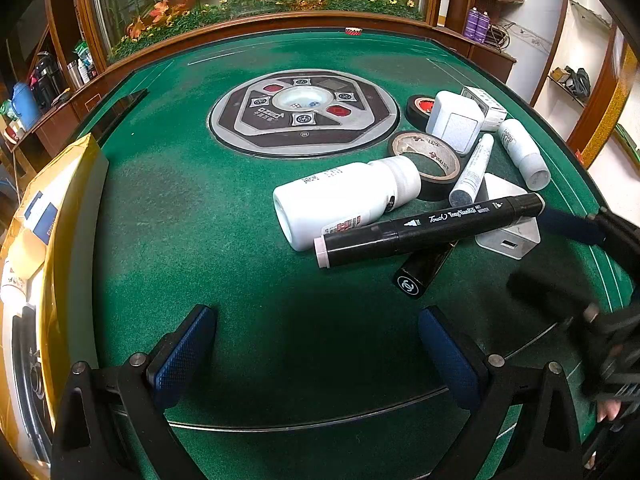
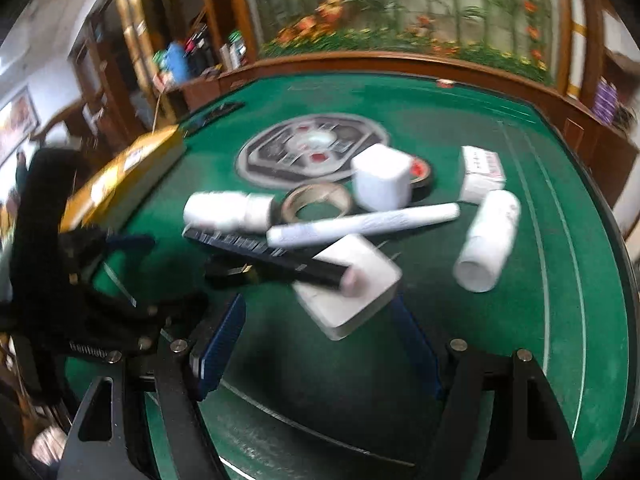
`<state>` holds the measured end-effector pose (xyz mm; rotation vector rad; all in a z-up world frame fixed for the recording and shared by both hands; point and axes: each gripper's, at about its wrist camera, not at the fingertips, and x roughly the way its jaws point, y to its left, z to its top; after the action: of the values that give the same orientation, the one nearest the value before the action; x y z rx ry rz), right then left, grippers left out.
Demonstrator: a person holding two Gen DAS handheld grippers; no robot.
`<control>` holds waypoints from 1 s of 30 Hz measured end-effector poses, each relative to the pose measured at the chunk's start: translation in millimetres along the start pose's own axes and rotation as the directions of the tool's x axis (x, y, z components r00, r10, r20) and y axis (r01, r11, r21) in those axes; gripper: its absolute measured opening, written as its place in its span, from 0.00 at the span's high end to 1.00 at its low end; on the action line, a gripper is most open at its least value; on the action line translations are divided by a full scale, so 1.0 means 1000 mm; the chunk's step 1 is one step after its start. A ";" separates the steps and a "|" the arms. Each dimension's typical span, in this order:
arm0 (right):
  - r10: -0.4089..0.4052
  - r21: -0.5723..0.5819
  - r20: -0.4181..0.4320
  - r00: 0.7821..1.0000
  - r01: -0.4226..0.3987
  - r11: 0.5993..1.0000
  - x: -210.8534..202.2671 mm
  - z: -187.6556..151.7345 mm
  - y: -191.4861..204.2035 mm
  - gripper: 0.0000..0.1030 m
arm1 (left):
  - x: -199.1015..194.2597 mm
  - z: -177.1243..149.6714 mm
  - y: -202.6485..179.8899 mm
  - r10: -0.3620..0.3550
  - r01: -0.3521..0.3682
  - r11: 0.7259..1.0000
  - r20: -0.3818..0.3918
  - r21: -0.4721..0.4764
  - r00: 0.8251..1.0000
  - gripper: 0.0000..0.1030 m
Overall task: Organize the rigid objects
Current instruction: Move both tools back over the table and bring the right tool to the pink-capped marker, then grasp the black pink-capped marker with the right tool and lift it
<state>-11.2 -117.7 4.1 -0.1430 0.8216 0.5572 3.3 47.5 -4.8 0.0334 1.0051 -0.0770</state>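
A pile of rigid objects lies on the green felt table [image 1: 200,208]. A black marker [image 1: 432,228] rests across a large white bottle [image 1: 344,200], a white charger block [image 1: 508,228] and a black lipstick tube [image 1: 424,274]. Behind them are a tape roll [image 1: 428,160], a white tube [image 1: 472,172] and a small white bottle [image 1: 524,154]. My left gripper [image 1: 316,354] stands open over bare felt, short of the pile. My right gripper [image 2: 320,340] is open, with the charger block [image 2: 348,296] and the marker [image 2: 272,258] just ahead of its fingertips. The right wrist view is blurred.
A gold box [image 1: 52,208] lies along the table's left edge. The round control panel [image 1: 304,108] sits at the table's centre. A white box [image 1: 456,120], a black tape roll [image 1: 418,106] and a card pack [image 1: 486,106] lie behind the pile. A wooden rail rims the table.
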 end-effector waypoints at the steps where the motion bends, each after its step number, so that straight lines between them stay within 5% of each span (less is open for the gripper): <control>1: -0.006 -0.016 -0.015 1.000 0.006 1.000 0.003 -0.001 0.004 0.28 | 0.000 0.001 0.000 0.000 0.000 1.000 0.000 0.000 1.000 0.00; 7: -0.028 -0.021 -0.089 0.996 0.026 0.999 0.016 -0.001 0.002 0.16 | 0.000 0.001 0.000 0.000 0.000 1.000 0.000 0.000 1.000 0.00; 30: -0.071 -0.050 -0.097 0.993 0.067 0.997 0.022 -0.003 0.004 0.15 | 0.000 0.001 0.000 0.000 0.000 1.000 0.000 0.000 1.000 0.00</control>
<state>-3.0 -106.0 -13.7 -0.2424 0.8965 0.5075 4.2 46.9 -4.6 0.0334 1.0048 -0.0766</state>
